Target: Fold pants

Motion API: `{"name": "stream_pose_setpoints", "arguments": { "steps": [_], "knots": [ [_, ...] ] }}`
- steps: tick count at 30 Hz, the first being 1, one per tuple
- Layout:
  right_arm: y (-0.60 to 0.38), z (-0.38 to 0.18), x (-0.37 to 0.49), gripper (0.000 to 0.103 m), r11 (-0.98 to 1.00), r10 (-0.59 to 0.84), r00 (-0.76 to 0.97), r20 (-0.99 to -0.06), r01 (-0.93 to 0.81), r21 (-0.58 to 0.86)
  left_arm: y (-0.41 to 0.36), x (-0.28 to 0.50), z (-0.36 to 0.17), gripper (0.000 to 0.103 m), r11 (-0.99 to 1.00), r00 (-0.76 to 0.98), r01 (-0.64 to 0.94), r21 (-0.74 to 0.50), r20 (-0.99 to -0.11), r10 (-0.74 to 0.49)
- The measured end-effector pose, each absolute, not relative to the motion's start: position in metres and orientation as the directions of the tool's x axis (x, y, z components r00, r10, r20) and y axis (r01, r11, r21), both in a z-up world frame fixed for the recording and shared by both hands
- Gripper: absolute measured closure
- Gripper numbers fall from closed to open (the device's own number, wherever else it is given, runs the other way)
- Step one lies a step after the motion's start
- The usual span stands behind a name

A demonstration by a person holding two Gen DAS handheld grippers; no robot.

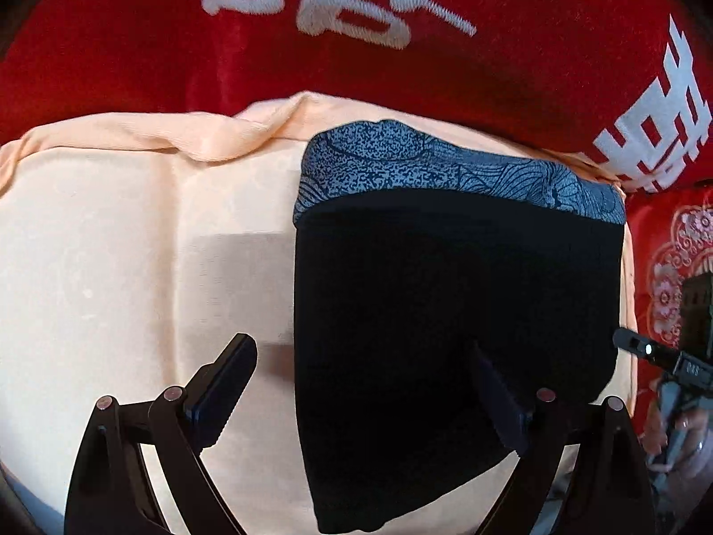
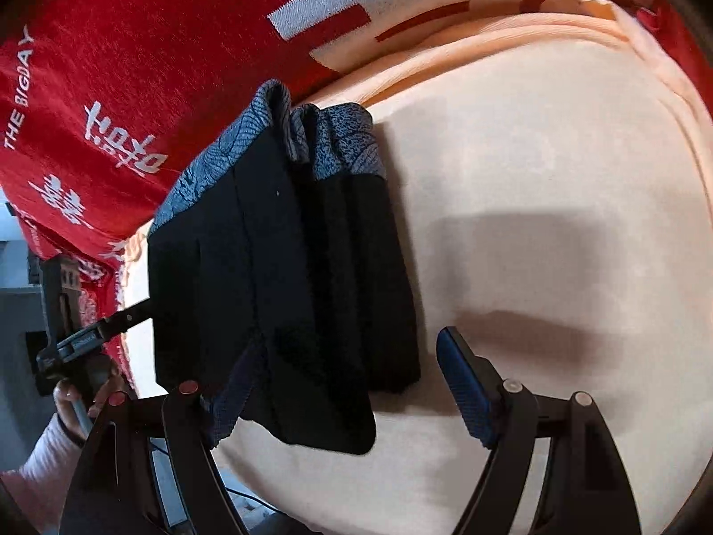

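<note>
A peach cloth (image 1: pixel 111 245) is laid over red bedding (image 1: pixel 133 44). One folded pants (image 1: pixel 445 312) (black). 2 grippers, left (image 1: pixel 365 392) & right (image 2: pixel 347 392), are spread, nothing pinched.

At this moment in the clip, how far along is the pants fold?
Mostly done: the black pants lie as a compact layered stack, patterned waistband at the far end, on the peach cloth. Nothing is in hand: the left gripper and right gripper are both open. One loose lower corner may need tidying.
</note>
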State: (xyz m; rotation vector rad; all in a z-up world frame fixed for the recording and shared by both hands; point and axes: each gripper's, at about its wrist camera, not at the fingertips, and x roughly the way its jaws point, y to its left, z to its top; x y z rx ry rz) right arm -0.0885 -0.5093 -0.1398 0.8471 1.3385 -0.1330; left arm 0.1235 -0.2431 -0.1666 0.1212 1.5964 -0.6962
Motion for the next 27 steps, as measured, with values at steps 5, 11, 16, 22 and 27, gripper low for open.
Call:
{"name": "stream_pose_setpoints", "arguments": {
  "steps": [5, 11, 16, 22, 27],
  "knots": [
    [-0.514, -0.142, -0.085, 0.020, 0.682, 0.414, 0.303, -0.858, 0.521, 0.513, -0.240, 0.132, -0.170, 0.008, 0.784, -0.173, 0.506, -0.361, -0.932, -0.318],
    [-0.519, -0.156, -0.073, 0.020, 0.694, 0.462, 0.280, -0.842, 0.477, 0.539, -0.241, 0.143, -0.188, 0.008, 0.762, -0.239, 0.478, -0.436, -0.900, -0.365],
    [-0.524, -0.170, -0.063, 0.020, 0.674, 0.513, 0.309, -0.801, 0.433, 0.599, -0.249, 0.135, -0.199, 0.001, 0.733, -0.259, 0.475, -0.486, -0.874, -0.412],
    [-0.528, -0.185, -0.057, 0.020, 0.627, 0.565, 0.329, -0.757, 0.426, 0.653, -0.256, 0.131, -0.206, 0.000, 0.729, -0.274, 0.451, -0.515, -0.857, -0.436],
    [-0.522, -0.181, -0.046, 0.032, 0.641, 0.541, 0.280, -0.793, 0.473, 0.604, -0.256, 0.122, -0.197, 0.008, 0.763, -0.206, 0.454, -0.460, -0.887, -0.412]
  ]
}}
